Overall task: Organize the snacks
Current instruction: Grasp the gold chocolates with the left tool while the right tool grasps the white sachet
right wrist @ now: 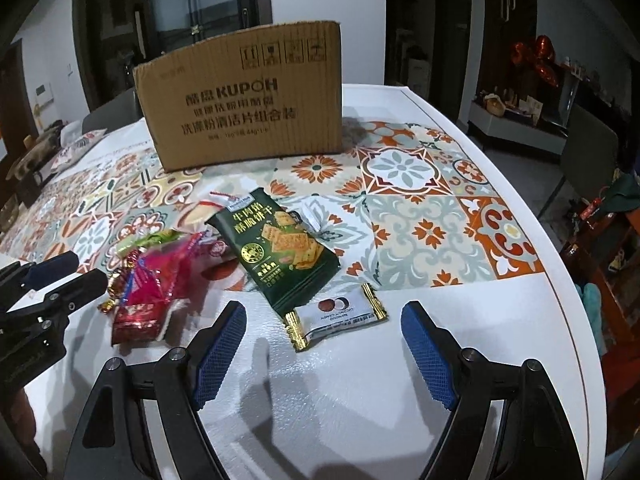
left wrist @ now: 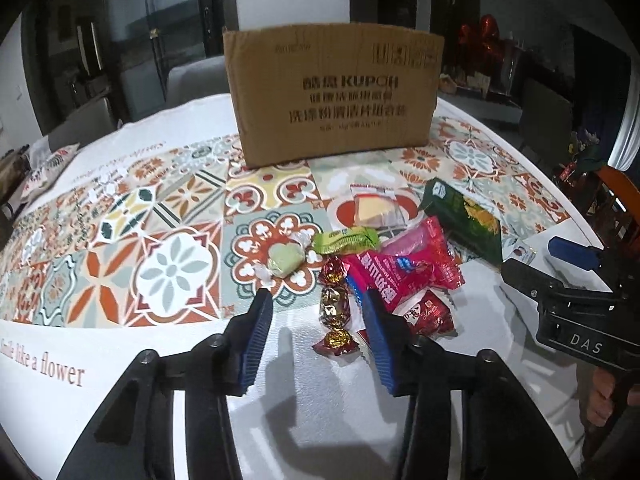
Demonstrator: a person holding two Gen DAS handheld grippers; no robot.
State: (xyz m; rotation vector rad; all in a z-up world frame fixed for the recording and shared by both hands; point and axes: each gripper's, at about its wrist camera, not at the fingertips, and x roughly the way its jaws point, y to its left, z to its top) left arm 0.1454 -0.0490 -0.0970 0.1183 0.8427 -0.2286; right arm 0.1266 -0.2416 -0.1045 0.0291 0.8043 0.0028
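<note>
Right between the spread pads of the left hand-held gripper (left wrist: pixel 316 310), which holds nothing, sits a red-gold wrapped candy (left wrist: pixel 334 312), long axis running straight away from the fingers. Right hand-held gripper (right wrist: pixel 324 320) is wide open too, with a small coconut snack packet (right wrist: pixel 338 316) lying crosswise just ahead. Cardboard box (right wrist: pixel 244 96) stands farther back on the table (right wrist: pixel 360 400), so probably each grabs its own.

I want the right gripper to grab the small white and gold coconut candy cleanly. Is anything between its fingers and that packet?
Nothing visible blocks it. The right gripper is open, and the coconut candy lies on bare white tabletop just ahead of the fingers. The dark green cracker bag lies just behind it, its near corner meeting the packet's far edge.
</note>
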